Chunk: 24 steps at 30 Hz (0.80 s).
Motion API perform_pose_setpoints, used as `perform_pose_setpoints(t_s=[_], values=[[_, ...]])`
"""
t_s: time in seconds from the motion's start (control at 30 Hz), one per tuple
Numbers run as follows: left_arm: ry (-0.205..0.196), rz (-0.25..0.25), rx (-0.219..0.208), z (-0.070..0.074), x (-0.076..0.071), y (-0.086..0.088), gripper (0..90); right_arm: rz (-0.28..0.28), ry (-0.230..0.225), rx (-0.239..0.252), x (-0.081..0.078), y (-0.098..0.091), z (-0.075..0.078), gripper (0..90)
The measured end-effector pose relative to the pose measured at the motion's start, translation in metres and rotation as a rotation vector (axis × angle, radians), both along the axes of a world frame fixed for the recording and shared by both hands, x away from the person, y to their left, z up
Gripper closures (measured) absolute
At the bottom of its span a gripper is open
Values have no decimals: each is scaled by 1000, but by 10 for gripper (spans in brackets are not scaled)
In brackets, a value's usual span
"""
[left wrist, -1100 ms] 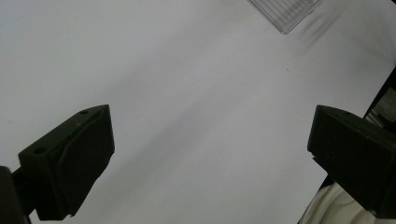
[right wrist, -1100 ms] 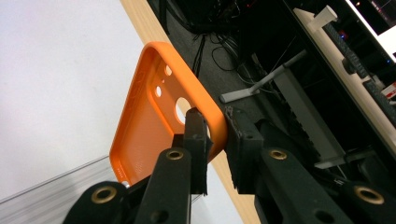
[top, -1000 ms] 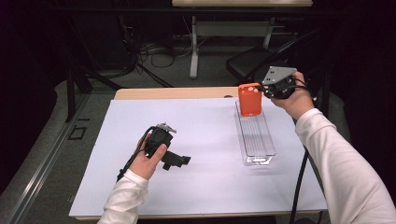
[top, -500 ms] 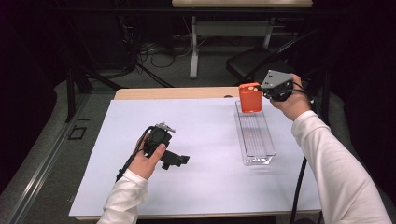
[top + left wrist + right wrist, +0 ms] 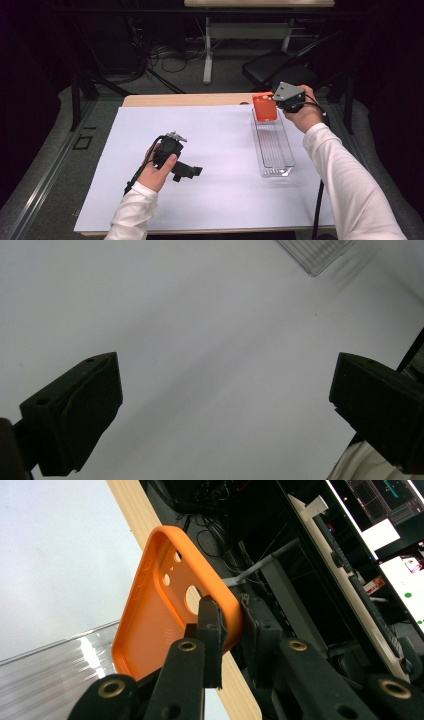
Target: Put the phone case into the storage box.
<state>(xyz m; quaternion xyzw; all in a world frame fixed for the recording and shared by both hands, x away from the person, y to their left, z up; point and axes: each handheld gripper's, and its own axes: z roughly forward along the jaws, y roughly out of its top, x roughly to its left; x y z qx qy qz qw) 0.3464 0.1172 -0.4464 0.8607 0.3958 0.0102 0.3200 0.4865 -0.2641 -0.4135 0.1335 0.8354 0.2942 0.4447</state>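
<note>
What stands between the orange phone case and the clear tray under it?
Nothing visible does. The right gripper holds the orange phone case by its edge, over the far end of the clear tray, which looks empty. The left gripper is far away on the white sheet.

In the right gripper view, the right gripper (image 5: pixel 231 630) is covering one edge of the orange phone case (image 5: pixel 160 610) with its closed jaws, and the clear tray (image 5: pixel 45 670) below the case is running off the left and bottom edges. In the left gripper view, just one corner of that tray (image 5: pixel 315 252) is showing at the top edge, far ahead of the left gripper (image 5: pixel 225 405), whose jaws are being cut off at the bottom and right edges. In the high view, the holding hand (image 5: pixel 159 172) is hiding much of the left gripper (image 5: pixel 192 171), and the case's holes are looking too small to make out.
</note>
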Motion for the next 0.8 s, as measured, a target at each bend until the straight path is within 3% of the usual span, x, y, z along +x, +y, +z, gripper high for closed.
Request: perform_pose_setpoints(t_s=[0.8], values=[[-1, 38, -15, -1, 4, 11, 11, -27, -18, 5, 26, 1, -29, 798]])
